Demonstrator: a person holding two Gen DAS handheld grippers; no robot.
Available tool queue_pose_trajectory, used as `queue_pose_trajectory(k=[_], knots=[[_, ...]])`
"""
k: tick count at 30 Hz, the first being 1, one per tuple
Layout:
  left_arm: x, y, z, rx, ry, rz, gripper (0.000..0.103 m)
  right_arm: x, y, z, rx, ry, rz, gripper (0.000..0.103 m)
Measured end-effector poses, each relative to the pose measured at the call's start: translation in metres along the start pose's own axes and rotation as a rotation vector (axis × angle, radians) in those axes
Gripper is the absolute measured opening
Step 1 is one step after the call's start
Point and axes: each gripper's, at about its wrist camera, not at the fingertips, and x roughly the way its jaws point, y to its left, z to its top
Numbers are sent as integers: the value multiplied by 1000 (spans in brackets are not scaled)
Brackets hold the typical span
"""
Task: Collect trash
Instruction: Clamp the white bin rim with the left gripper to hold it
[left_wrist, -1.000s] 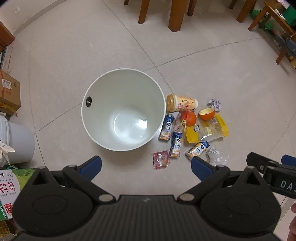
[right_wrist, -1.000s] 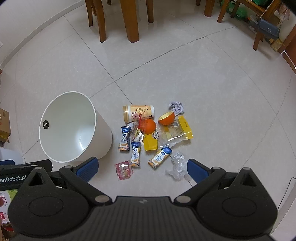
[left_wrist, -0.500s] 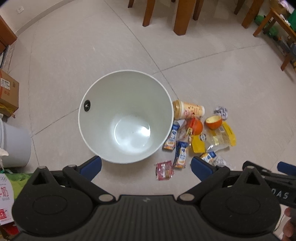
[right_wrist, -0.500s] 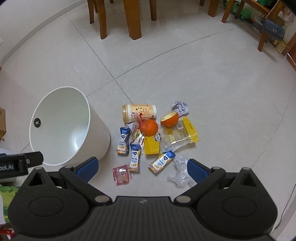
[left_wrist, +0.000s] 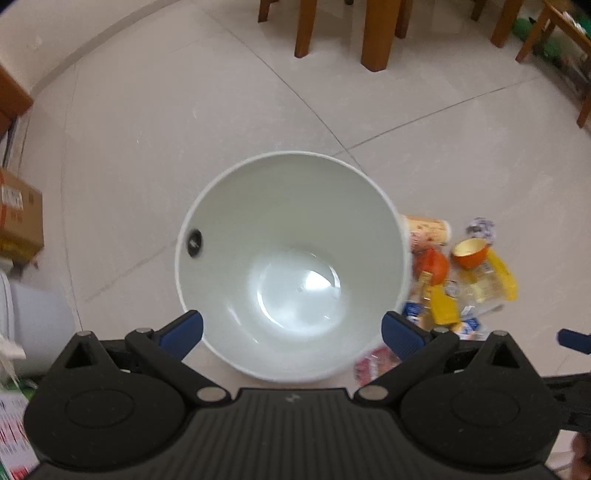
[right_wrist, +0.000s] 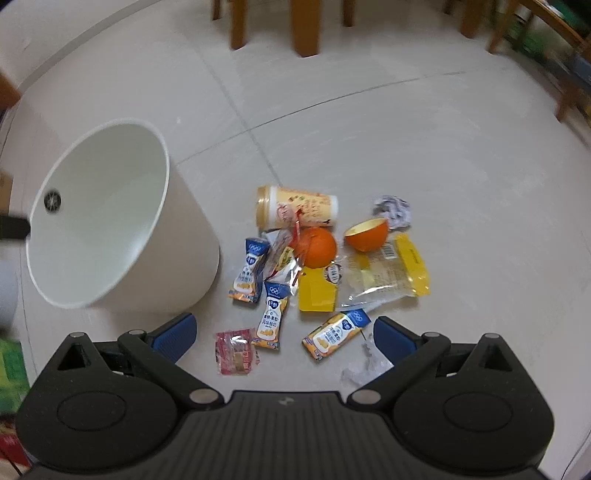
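Note:
A white bin (left_wrist: 291, 206) (right_wrist: 177, 266) stands empty on the tiled floor. My left gripper (left_wrist: 291, 328) hovers open over its near rim. Right of the bin lies a heap of trash: a beige cup (right_wrist: 297, 210) on its side, an orange (right_wrist: 317, 247), an orange half (right_wrist: 365, 234), a yellow packet (right_wrist: 391, 273), small blue-topped snack packs (right_wrist: 273, 317), a red wrapper (right_wrist: 234, 352), a crumpled clear wrapper (right_wrist: 364, 367) and a crumpled paper (right_wrist: 393, 210). My right gripper (right_wrist: 284, 334) is open just above the near snack packs, holding nothing.
Wooden chair and table legs (left_wrist: 375, 37) stand at the back. A cardboard box (left_wrist: 18, 218) and a pale bucket (left_wrist: 37, 321) sit at the left. More wooden furniture (right_wrist: 535, 33) is at the far right. The floor beyond the trash is bare tile.
Both grippers have moved forward and down. The bin now fills the middle of the left view, and the trash heap has grown larger in the right view. Both stay open.

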Motion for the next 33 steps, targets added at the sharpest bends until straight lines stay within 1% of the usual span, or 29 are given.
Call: queue_pose_trajectory(k=[2, 5, 7, 10, 13, 15, 16, 18, 19, 20, 21, 23, 25, 26, 29, 31, 32, 33], knots=[[12, 10, 6, 18, -3, 2, 102, 12, 1, -4, -26, -5, 14, 103], [33, 31, 17, 14, 2, 5, 102, 28, 0, -8, -39, -3, 38, 103], [47, 44, 23, 6, -6, 32, 102, 39, -1, -7, -31, 12, 60, 103], [73, 57, 31, 22, -8, 52, 102, 45, -4, -3, 0, -3, 104, 103], [98, 66, 35, 36, -11, 52, 102, 45, -6, -1, -13, -40, 95, 103], [109, 71, 36, 18, -22, 64, 97, 44, -7, -1, -24, -67, 76, 103], [113, 73, 37, 21, -33, 54, 95, 43, -8, -2, -20, -77, 69, 103], [121, 79, 40, 20, -37, 11, 89, 40, -10, -4, 1, -83, 76, 103], [125, 82, 41, 16, -31, 0, 82, 38, -11, -6, 7, -89, 87, 103], [129, 85, 42, 10, -30, -13, 71, 34, -11, -8, 13, -100, 94, 103], [133, 89, 42, 5, -26, -21, 66, 30, -10, -11, 12, -114, 94, 103], [141, 99, 43, -24, -18, -34, 49, 25, -8, -17, -21, -136, 83, 103], [145, 105, 43, -54, -11, -67, 47, 24, -4, -21, -55, -161, 48, 103], [147, 106, 43, -58, -4, -79, 46, 25, -3, -22, -59, -157, 35, 103], [152, 109, 45, -28, -7, -65, 35, 30, -6, -23, -30, -124, 52, 103], [156, 110, 44, -32, -8, -65, 31, 30, -9, -26, -2, -108, 50, 103], [158, 110, 43, -28, -1, -59, 26, 28, -11, -29, 1, -106, 52, 103], [160, 110, 43, -25, 3, -48, 24, 25, -11, -32, 0, -113, 47, 103]])
